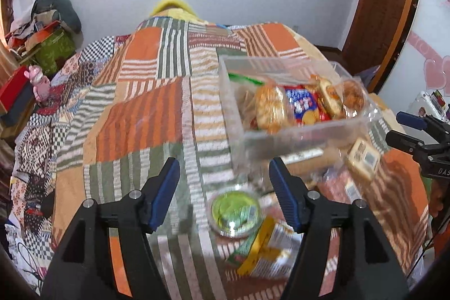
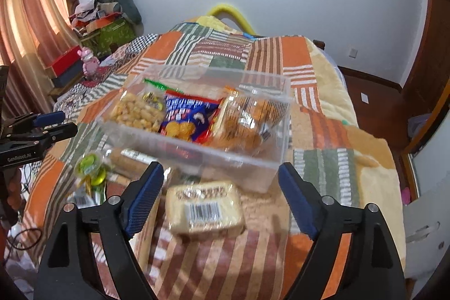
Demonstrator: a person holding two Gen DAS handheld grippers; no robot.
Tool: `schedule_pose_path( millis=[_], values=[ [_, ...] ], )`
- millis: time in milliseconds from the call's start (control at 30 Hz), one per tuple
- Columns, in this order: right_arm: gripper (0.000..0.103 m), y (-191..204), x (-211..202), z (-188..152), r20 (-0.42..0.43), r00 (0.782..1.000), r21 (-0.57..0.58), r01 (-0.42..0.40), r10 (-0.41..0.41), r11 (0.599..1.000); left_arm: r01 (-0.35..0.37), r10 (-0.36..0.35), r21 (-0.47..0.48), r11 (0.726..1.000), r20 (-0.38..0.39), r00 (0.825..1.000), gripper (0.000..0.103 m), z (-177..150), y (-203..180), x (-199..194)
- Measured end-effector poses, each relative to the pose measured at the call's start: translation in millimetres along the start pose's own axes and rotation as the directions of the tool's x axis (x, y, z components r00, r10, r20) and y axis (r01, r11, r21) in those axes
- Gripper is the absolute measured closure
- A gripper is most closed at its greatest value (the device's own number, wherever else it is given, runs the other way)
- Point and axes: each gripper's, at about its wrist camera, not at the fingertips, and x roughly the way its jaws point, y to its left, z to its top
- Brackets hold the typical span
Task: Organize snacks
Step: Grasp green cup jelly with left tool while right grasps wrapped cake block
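While several packets already lie in the clear box at the bed's middle, both the left gripper and right gripper stand spread and empty. The wrapped cake, seemingly loose before the box, needs grasping next.

Snacks and a clear box seen over a patchwork blanket

The left gripper is held with its jaws apart and nothing between the pads, above a striped patchwork blanket. A clear plastic box filled with wrapped snacks is seen far right. A green-lidded cup and a yellow packet lie near, between the jaws' tips. The right gripper is seen at the right edge.
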Motion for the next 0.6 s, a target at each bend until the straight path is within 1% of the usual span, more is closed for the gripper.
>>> schedule_pose_path(
  millis=[100, 167, 300, 400, 433, 600],
  values=[
    [0.018, 1, 9, -11, -0.046, 0.999, 0.023, -0.028, 0.029, 0.999, 0.008, -0.009, -0.016, 1.0, -0.034, 0.999, 0.037, -13, 1, 8],
    [0.018, 1, 18, -19, -0.08, 0.996, 0.035, -0.026, 0.028, 0.999, 0.02, -0.021, -0.019, 1.0, -0.071, 0.997, 0.037, -21, -1, 18],
    [0.018, 1, 33, -28, -0.131, 0.99, 0.067, -0.039, 0.048, 0.997, 0.03, -0.03, -0.004, 1.0, -0.11, 0.994, 0.037, -32, -9, 31],
    [0.018, 3, 43, -31, -0.166, 0.983, 0.08, -0.064, 0.076, 0.995, 0.024, -0.023, 0.002, 1.0, -0.12, 0.992, 0.037, -37, -13, 38],
    [0.018, 5, 44, -31, -0.171, 0.982, 0.077, -0.068, 0.08, 0.995, 0.01, -0.009, 0.007, 1.0, -0.116, 0.993, 0.037, -39, -14, 41],
    [0.017, 13, 50, -30, -0.174, 0.983, 0.047, -0.043, 0.051, 0.998, 0.011, -0.012, -0.009, 1.0, -0.126, 0.992, 0.037, -41, -15, 52]
  ],
)
